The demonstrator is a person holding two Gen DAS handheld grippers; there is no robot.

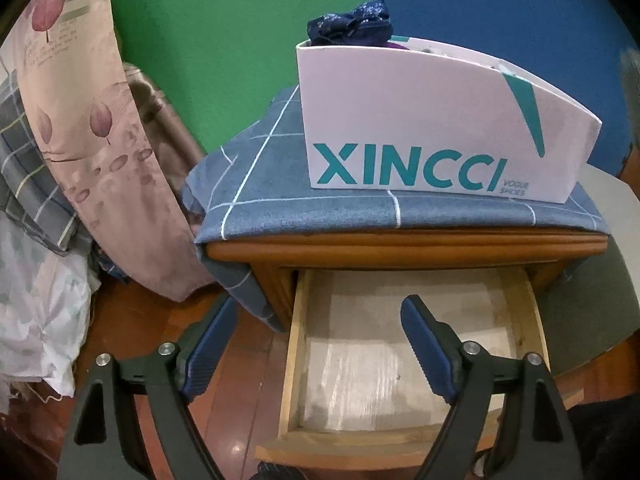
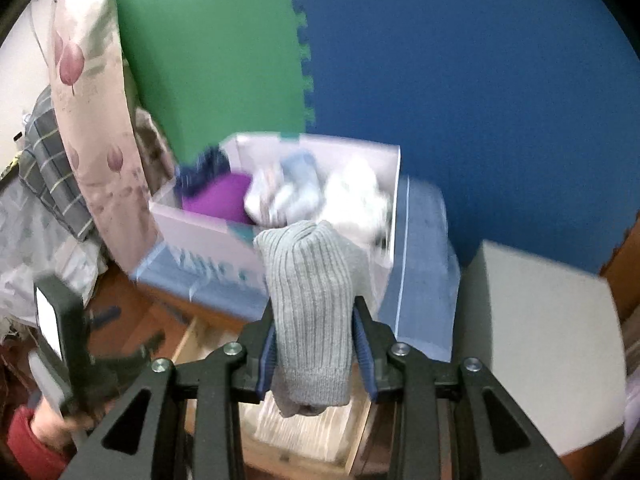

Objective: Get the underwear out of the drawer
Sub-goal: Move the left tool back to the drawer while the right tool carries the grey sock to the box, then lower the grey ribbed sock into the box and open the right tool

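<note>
Pinched between the right gripper [image 2: 316, 340] pads, a grey ribbed garment [image 2: 310, 304] is held above the open drawer [image 1: 298, 360]. Ahead of it, a white box [image 2: 276, 236] of clothes is seen. The left gripper [image 1: 320, 344] is spread wide, nothing between its fingers.

underwear [image 2: 310, 304] — grey ribbed knit, hanging upright | drawer [image 1: 296, 360] — pulled open
</note>
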